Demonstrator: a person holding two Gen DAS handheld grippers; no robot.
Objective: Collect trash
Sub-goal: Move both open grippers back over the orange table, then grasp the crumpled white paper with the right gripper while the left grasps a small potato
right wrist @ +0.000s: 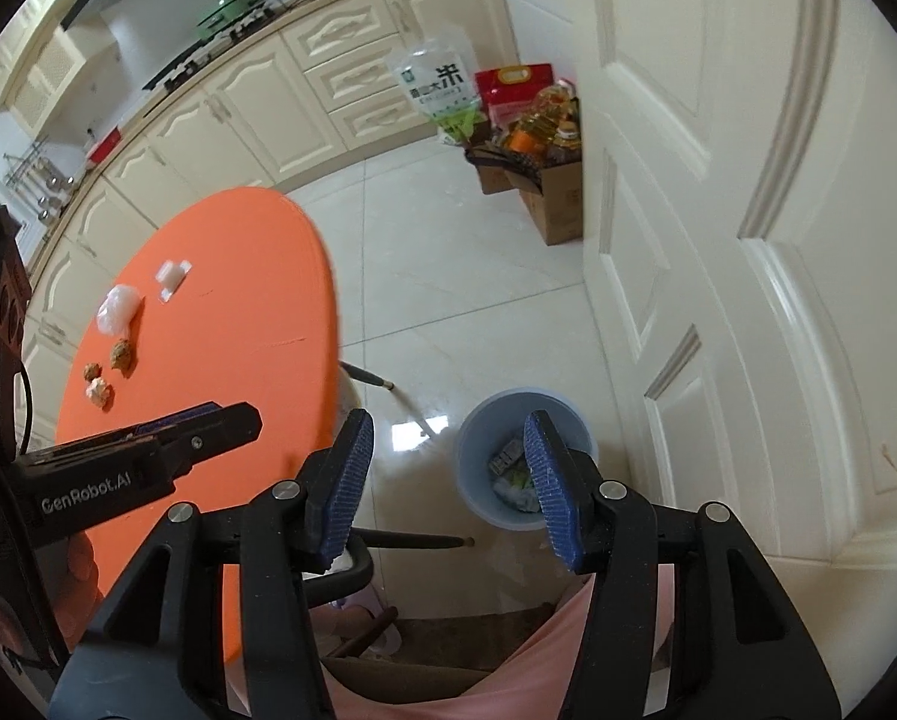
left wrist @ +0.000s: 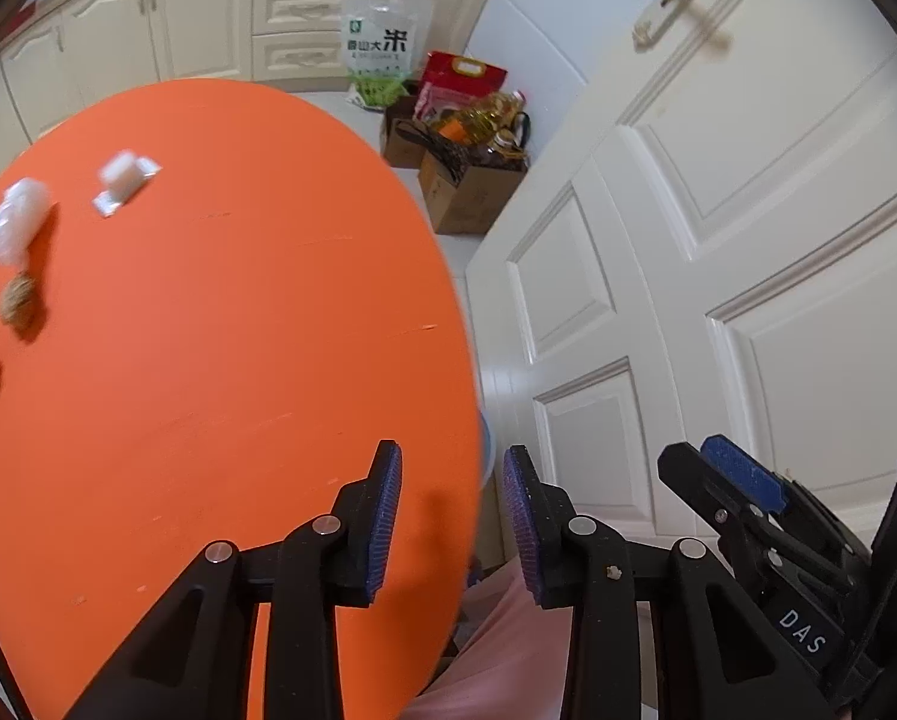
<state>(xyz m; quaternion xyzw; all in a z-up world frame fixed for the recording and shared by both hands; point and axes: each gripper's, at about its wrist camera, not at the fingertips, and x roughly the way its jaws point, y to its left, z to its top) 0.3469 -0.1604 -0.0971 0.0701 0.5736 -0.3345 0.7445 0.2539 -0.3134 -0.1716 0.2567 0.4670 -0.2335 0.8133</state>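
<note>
On the round orange table (left wrist: 238, 312) lie a white plastic package (left wrist: 125, 180), a crumpled clear wrapper (left wrist: 13, 219) and brown and pale lumps (left wrist: 19, 300). My left gripper (left wrist: 454, 510) hovers open over the table's right edge with nothing between its fingers. In the right wrist view, my right gripper (right wrist: 448, 480) is open and empty above the floor. Its right finger overlaps a blue bin (right wrist: 478, 504) that has scraps inside. The same litter, the package (right wrist: 172, 279), the wrapper (right wrist: 118, 309) and the lumps (right wrist: 121, 354), sits far left on the table (right wrist: 238, 276).
A white panelled door (right wrist: 748, 240) stands close on the right. Cardboard boxes (right wrist: 559, 204) with oil bottles and a rice bag (right wrist: 433, 90) sit by cream cabinets (right wrist: 256, 96). There is pale tiled floor (right wrist: 478, 300) between the table and the door. Pink clothing (right wrist: 508, 660) shows below.
</note>
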